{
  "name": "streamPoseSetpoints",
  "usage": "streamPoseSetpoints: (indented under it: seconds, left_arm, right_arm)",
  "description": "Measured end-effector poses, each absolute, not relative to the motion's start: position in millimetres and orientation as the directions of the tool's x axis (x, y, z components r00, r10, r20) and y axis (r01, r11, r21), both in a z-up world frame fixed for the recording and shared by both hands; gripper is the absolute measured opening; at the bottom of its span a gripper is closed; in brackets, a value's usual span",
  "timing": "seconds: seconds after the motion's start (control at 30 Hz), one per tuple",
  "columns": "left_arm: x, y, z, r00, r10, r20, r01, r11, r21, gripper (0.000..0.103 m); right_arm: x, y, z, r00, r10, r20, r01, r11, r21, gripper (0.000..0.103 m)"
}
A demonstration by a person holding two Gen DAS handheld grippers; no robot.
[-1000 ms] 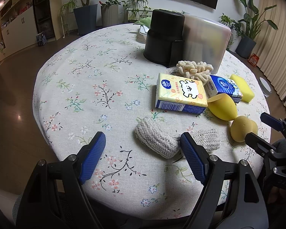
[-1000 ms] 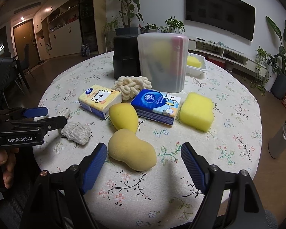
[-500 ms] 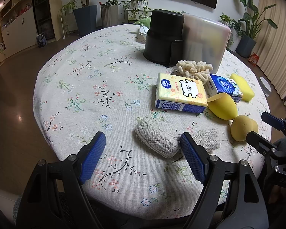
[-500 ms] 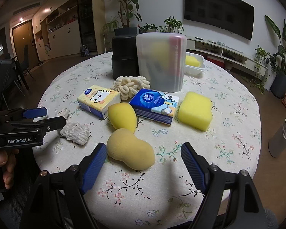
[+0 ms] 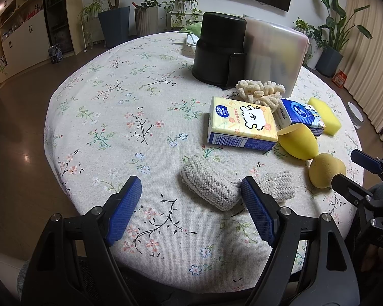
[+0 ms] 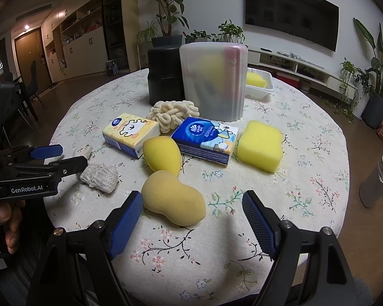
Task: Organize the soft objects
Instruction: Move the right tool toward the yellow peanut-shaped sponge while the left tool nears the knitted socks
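Observation:
Soft things lie on the round flowered table (image 5: pixel 120 107). Two grey knitted pieces (image 5: pixel 209 187) lie just ahead of my open, empty left gripper (image 5: pixel 189 199); its right fingertip hides their middle. A peanut-shaped sponge (image 6: pixel 172 201) lies between the tips of my open, empty right gripper (image 6: pixel 192 210). Beyond are a yellow drop-shaped sponge (image 6: pixel 163 154), a yellow tissue pack (image 6: pixel 130 134), a blue tissue pack (image 6: pixel 206 140), a rectangular yellow sponge (image 6: pixel 260 146) and a cream chenille cloth (image 6: pixel 172 113).
A black cylinder (image 6: pixel 163 81) and a frosted plastic bin (image 6: pixel 214 79) stand at the back. A white tray (image 6: pixel 261 86) with a yellow sponge sits behind them. A grey bin (image 6: pixel 378 181) stands on the floor at right. Plants line the walls.
Both grippers have barely moved; the right one has edged slightly towards the peanut-shaped sponge. Nothing on the table has shifted.

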State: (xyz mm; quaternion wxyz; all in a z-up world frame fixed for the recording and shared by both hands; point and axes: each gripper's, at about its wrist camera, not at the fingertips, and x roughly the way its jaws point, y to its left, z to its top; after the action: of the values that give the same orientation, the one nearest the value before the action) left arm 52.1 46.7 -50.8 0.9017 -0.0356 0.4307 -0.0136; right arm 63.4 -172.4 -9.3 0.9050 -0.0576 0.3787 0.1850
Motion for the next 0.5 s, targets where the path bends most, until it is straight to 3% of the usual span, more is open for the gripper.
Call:
streamPoseSetpoints:
  seconds: [0.5]
  left_arm:
    - [51.6,47.2,-50.8,0.630,-0.060,-0.775,-0.002,0.997,-0.079,0.076]
  right_arm:
    - [65.4,-169.1,-12.5,0.626,0.290,-0.724,-0.383,0.923,0.038,0.084]
